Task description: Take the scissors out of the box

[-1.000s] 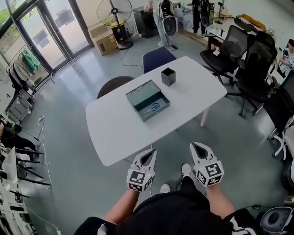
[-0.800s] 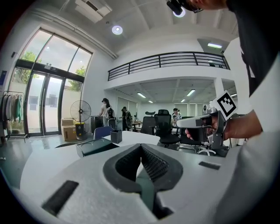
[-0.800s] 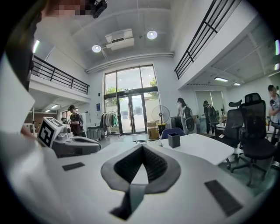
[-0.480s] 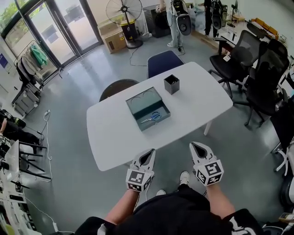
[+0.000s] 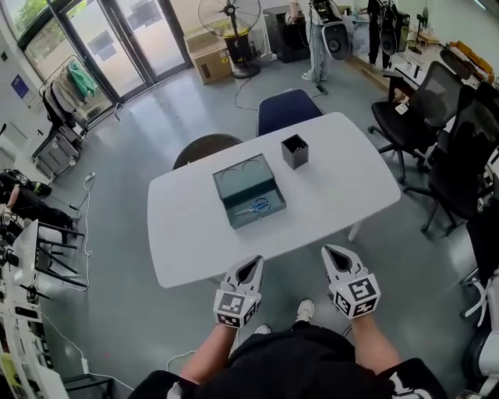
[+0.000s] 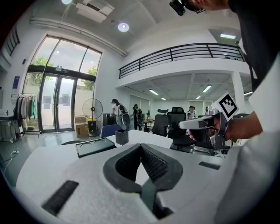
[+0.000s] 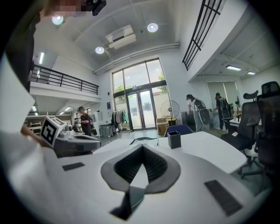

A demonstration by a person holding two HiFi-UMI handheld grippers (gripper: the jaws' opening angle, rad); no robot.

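On the white table [image 5: 335, 195] lies an open shallow teal box [image 5: 243, 181], and the blue-handled scissors [image 5: 254, 207] rest inside it near its front edge. Both grippers hover side by side just short of the table's near edge, pointing at it. My left gripper [image 5: 254, 262] is shut and empty, its tips meeting [image 6: 141, 146]. My right gripper [image 5: 330, 252] is shut and empty too [image 7: 142, 147]. The left gripper view shows the box [image 6: 95, 146] ahead to the left. In the right gripper view the box [image 7: 143, 140] is only a thin dark outline.
A black square pen holder [image 5: 295, 151] stands on the table right of the box. A blue chair [image 5: 287, 111] and a round dark stool [image 5: 204, 147] sit behind the table. Black office chairs [image 5: 460, 148] crowd the right; a fan [image 5: 229, 17] and people stand at the back.
The person has walked toward the table: its near edge now lies just ahead of both gripper tips. Both grippers stay shut and keep their side-by-side pose.
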